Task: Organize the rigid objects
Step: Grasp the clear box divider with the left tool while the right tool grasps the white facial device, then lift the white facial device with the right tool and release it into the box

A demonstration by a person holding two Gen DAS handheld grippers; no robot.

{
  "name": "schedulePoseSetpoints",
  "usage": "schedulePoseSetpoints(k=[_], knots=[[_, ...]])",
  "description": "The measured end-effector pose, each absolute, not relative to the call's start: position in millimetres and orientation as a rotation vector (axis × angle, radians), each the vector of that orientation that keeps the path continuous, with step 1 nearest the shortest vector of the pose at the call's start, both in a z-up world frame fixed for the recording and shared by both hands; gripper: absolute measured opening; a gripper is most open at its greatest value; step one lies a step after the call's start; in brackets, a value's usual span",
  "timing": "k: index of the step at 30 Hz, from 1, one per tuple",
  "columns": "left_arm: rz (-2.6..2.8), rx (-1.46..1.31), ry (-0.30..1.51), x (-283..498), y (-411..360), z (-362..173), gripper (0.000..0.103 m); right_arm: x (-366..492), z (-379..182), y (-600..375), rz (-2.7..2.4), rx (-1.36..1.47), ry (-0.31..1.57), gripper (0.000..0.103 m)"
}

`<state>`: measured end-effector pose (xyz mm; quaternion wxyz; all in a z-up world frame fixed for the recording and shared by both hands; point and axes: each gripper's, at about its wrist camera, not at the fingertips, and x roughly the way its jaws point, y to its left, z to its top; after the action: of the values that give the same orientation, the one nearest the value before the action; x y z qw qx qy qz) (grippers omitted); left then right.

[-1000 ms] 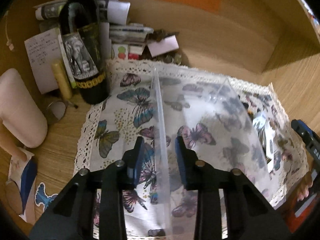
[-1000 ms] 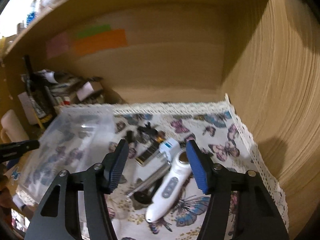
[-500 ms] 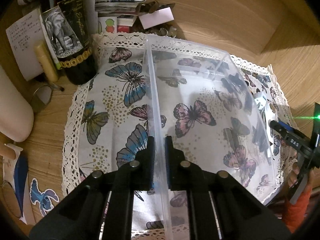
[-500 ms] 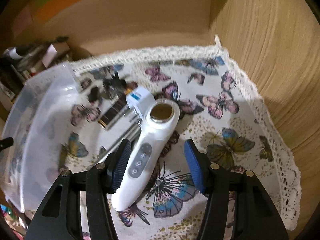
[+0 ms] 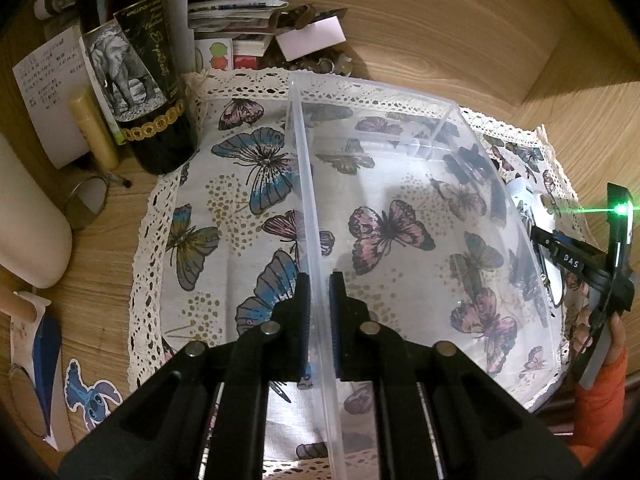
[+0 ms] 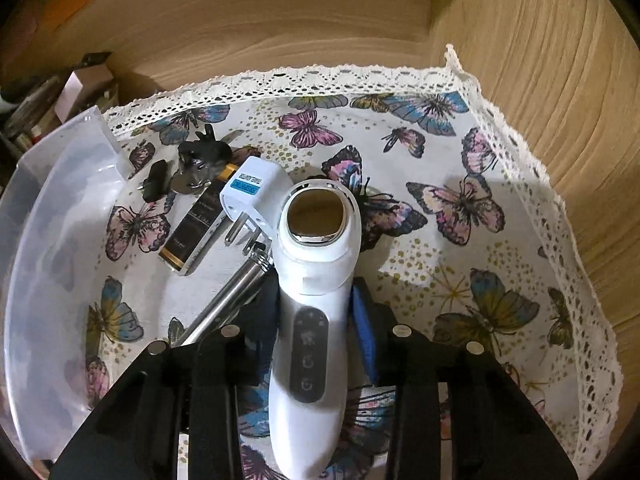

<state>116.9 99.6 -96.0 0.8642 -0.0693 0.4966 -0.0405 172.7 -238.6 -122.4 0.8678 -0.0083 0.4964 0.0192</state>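
Your right tongs (image 6: 314, 312) have just been closing around the white plastic handheld device with a round bronze-coloured head and a grey button strip (image 6: 312, 300); the blue pads sit at both sides of its waist and look to be in contact, though a firm clamp is not certain from here. It lies on the butterfly-print cloth with lace edging (image 6: 460, 208), head away from you, just right of the clear plastic storage bin (image 6: 52, 240). Expect a stiff, smooth, glossy shell, light to moderate in weight and probably head-heavy, so it may slip or pivot; the waist below the head is a sound place to hold, and stay off the buttons. Its head touches a white plug adapter with a blue label (image 6: 252, 192); a black-and-gold tube (image 6: 196, 228) and a metal rod (image 6: 228, 296) lie alongside, so lift straight up. Your left tongs (image 5: 319, 304) are together, clamped on the bin's near wall, steadying it. The bin itself is thin, so its wall will probably flex.
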Motion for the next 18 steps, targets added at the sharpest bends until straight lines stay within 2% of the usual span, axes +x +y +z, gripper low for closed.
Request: schedulePoseSetpoints(k=[18], knots=[[-0.072, -0.171, 1.025, 114.4, 99.8, -96.6, 0.009, 140.0, -29.4, -224.1, 0.135, -0.015, 0.766, 0.031]])
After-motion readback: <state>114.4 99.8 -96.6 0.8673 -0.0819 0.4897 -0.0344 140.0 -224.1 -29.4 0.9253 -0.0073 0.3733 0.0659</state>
